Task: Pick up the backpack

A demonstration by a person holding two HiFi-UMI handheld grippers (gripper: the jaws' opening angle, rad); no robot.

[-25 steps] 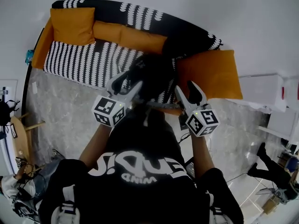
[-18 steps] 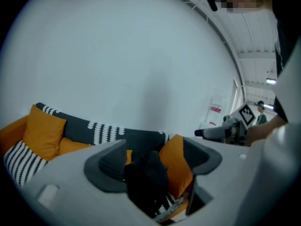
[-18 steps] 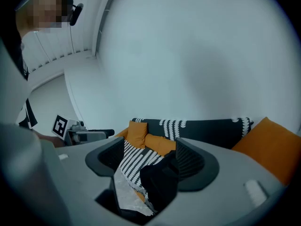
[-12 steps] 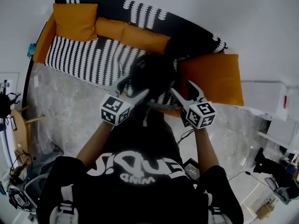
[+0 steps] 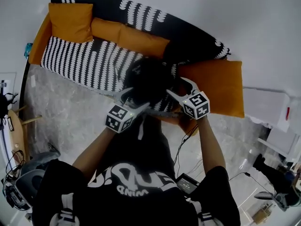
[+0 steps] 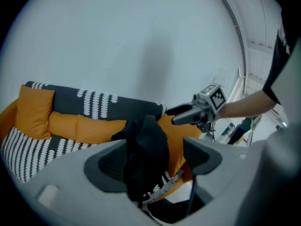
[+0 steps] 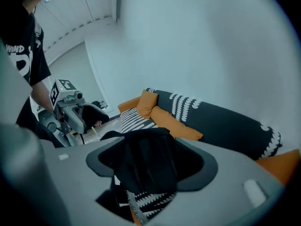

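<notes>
A black backpack [image 5: 149, 78] stands on the seat of a black-and-white patterned sofa [image 5: 80, 60], leaning by a big orange cushion [image 5: 217, 86]. My left gripper [image 5: 134, 99] is at the bag's near left side, and my right gripper [image 5: 178, 87] is at its near right side. Both have just been opening and now stand open. In the left gripper view the backpack [image 6: 146, 149] shows in the gap of the left gripper [image 6: 155, 161], with no pad pressing on it. The right gripper view shows the backpack [image 7: 150, 161] likewise filling the gap of the right gripper [image 7: 150, 166].
More orange cushions [image 5: 70, 21] line the sofa's back and left arm. Grey marble floor [image 5: 70, 117] lies in front, with a black cable [image 5: 184, 142] trailing over it. White furniture [image 5: 270, 109] stands to the right and a round wooden table [image 5: 16, 140] to the left.
Both grippers have dropped and moved forward to flank the backpack. Their jaws stand wider than a second ago. The backpack has not moved.
</notes>
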